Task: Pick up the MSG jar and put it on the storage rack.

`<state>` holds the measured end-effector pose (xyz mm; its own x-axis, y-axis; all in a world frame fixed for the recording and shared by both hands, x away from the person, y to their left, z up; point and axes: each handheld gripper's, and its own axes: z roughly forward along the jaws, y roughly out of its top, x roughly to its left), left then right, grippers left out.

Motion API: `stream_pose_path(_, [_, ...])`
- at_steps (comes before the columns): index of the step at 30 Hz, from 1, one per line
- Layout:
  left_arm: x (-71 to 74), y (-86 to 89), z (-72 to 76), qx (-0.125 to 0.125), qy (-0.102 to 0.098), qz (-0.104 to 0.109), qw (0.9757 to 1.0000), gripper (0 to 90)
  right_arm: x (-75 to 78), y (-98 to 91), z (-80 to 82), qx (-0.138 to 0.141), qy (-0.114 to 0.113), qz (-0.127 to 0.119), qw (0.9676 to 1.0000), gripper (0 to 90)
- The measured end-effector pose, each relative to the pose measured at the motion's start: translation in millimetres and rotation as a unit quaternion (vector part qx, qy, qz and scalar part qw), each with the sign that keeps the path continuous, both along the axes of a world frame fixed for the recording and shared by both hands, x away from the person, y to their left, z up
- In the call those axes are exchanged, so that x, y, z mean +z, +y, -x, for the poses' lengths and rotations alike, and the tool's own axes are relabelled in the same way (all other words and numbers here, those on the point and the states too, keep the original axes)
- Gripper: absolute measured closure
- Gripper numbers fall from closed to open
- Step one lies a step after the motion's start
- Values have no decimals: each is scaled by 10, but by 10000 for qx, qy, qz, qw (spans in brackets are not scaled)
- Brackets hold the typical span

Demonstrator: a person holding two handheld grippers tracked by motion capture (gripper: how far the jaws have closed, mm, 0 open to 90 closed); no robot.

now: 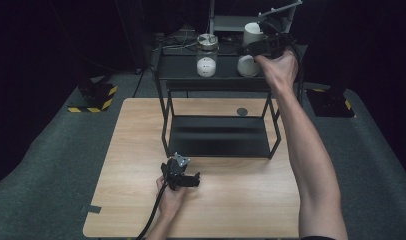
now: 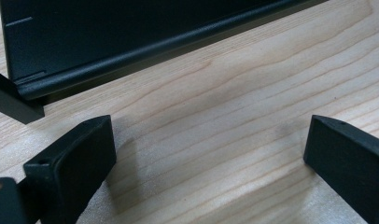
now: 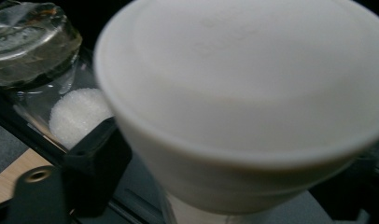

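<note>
My right gripper [image 1: 265, 46] reaches far forward to the top shelf [image 1: 181, 69] of a black metal rack. It is at a white cup [image 1: 252, 34] that sits above a second white cup [image 1: 248, 66]. In the right gripper view the upper white cup [image 3: 243, 102] looms close and blurred, with one black finger [image 3: 92, 158] just beside its wall; the jaws look open around it. My left gripper [image 1: 185, 178] rests low on the wooden table [image 1: 136, 150], in front of the rack, open, with bare wood between its jaws [image 2: 208, 149].
A glass jar [image 1: 207, 54] holding white granules [image 3: 78, 114] stands on the top shelf left of the cups. The rack's lower shelf [image 1: 218, 137] is bare and its front lip [image 2: 131, 51] lies just ahead of the left gripper. A small dark disc [image 1: 242, 111] lies behind the rack.
</note>
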<state>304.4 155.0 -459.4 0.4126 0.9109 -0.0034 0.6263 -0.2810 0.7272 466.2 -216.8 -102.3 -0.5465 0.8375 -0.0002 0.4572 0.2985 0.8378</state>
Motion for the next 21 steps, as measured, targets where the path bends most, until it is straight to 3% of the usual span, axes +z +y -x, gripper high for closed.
stream_pose_path(3, [0,0,0,-1,-1,-2,10000,22,-15,47,62,-104,-92,63,9999,76])
stream_pose_path(10, [0,1,0,-2,0,1,10000,22,-177,-93,197,-156,-309,-246,9991,66])
stream_pose_path(21, [2,1,-1,-2,6,1,10000,21,-247,-289,323,-173,-390,-456,9980,71])
